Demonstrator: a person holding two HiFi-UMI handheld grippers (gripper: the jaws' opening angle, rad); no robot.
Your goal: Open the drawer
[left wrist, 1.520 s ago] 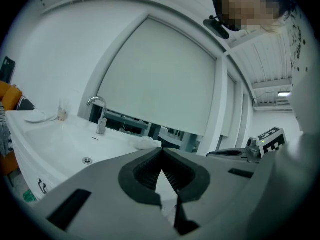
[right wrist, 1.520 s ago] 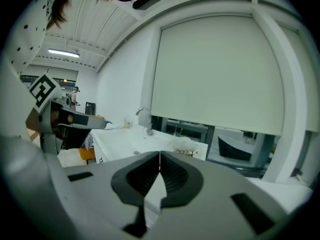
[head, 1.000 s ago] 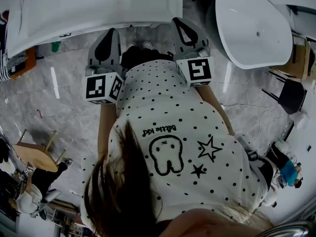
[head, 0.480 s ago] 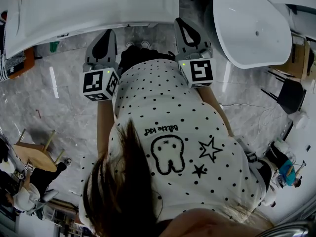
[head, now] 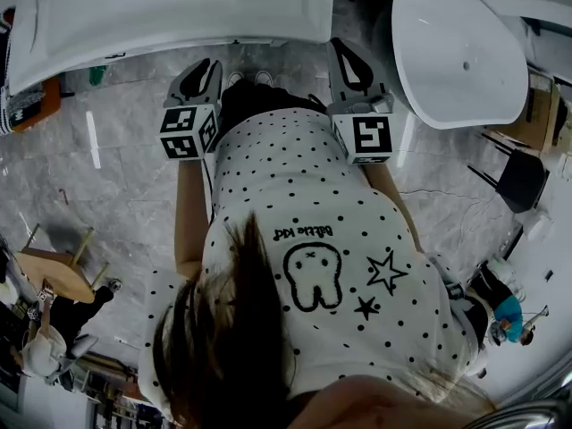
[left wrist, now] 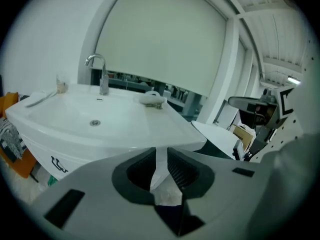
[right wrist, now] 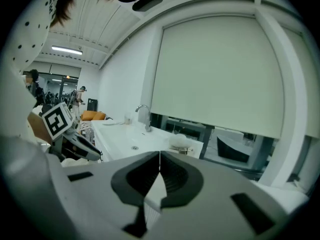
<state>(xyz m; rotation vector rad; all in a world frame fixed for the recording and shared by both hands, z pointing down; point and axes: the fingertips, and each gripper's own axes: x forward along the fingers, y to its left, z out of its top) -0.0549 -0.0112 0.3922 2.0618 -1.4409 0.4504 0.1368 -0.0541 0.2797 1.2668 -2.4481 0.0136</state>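
Note:
A white washbasin (head: 170, 7) on a vanity fills the top left of the head view, and no drawer front shows plainly there. In the left gripper view the cabinet face (left wrist: 50, 156) under the basin (left wrist: 95, 119) carries a small dark mark. My left gripper (head: 198, 83) hangs just in front of the vanity's edge. Its jaws (left wrist: 161, 151) are opening, with a narrow gap and nothing between them. My right gripper (head: 349, 65) is level beside it, to the right, its tips (right wrist: 159, 156) closed together and empty. Neither touches the vanity.
A white bathtub (head: 456, 47) stands at the upper right, close to the right gripper. A tap (left wrist: 102, 74) and a soap dish (left wrist: 151, 99) sit on the basin. An orange thing (head: 36, 105) lies left of the vanity; a wooden stool (head: 58, 271) stands at lower left.
My left gripper has sunk toward the floor and tipped further down, looking smaller in the head view. The right gripper has stayed where it was.

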